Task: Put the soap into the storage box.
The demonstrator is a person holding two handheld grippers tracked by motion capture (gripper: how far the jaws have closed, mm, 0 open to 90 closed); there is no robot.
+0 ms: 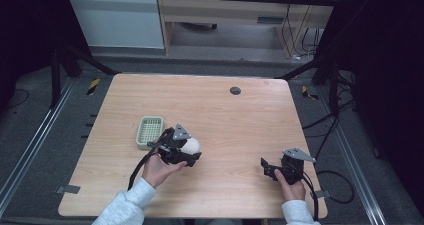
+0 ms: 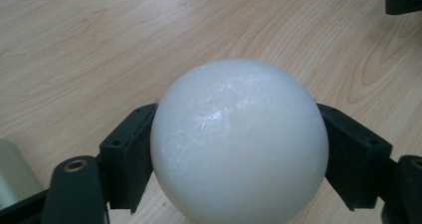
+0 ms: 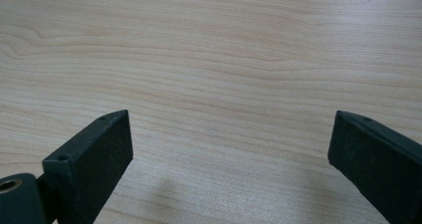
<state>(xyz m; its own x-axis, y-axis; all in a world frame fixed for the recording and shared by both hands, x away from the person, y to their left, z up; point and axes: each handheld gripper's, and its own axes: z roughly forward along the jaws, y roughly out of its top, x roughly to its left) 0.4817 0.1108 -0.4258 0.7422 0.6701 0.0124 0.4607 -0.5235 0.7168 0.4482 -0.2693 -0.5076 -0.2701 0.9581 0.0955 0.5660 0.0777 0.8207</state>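
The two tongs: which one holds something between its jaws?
The left tongs, beside the green basket: their jaws clamp a white ball on both sides. The right tongs stand wide open over the bare table.

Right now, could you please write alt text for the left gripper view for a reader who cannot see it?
A white ball sits clamped between the left gripper's two black jaws, one pad pressing each side. Behind it lies a light wooden table, with a pale green basket's edge at the lower left.
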